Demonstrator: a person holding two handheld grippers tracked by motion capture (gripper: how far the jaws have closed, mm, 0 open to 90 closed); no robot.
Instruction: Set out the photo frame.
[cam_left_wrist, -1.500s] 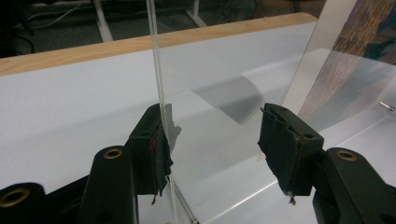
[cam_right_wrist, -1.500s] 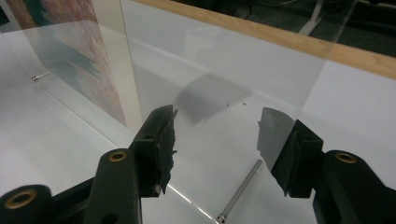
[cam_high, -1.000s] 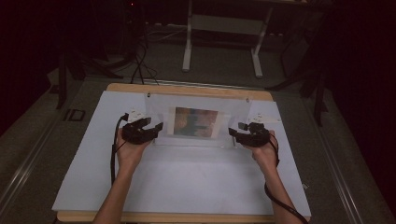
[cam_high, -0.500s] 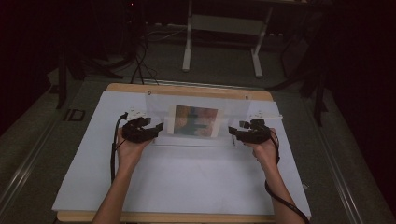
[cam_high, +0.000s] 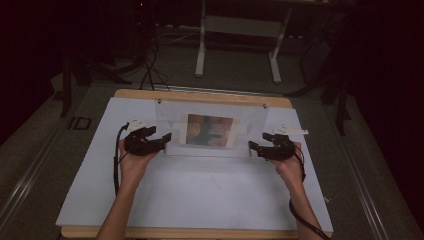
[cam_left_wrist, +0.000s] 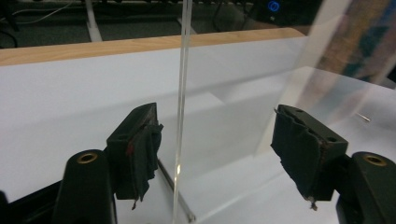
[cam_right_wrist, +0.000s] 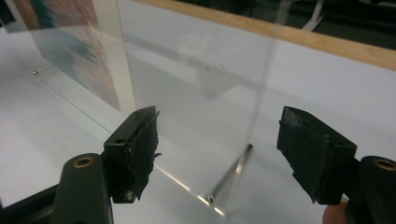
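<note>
Clear acrylic is what I am working with: a transparent picture frame (cam_high: 212, 131) stands on the white table sheet (cam_high: 200, 195), toward the wooden far edge of the table (cam_high: 200, 96), with a colourful print (cam_high: 210, 130) sandwiched in its middle. My left gripper (cam_high: 161, 140) sits at the frame's left end and my right gripper (cam_high: 256, 148) at its right end, both low, near the frame's bottom edge. In the left gripper view the frame's edge (cam_left_wrist: 181, 116) runs up between my two black jaws, which stand wide apart and touch nothing; the gripper is released. In the right gripper view the other edge (cam_right_wrist: 259, 93) likewise rises between spread jaws, nearer the right-hand pad (cam_right_wrist: 314, 154) than the left one, and that gripper too is unclenched. I judge I am about to pinch both ends and lift or shift the frame. The risks come from the material: acrylic is slick and thin, so if I close off-centre the pad that meets it first will push the panel over rather than grip it. If one hand closes before the other, the frame could pivot or slide on the sheet. Gripping so low on a tall panel also leaves it free to tip once it is off the table.
</note>
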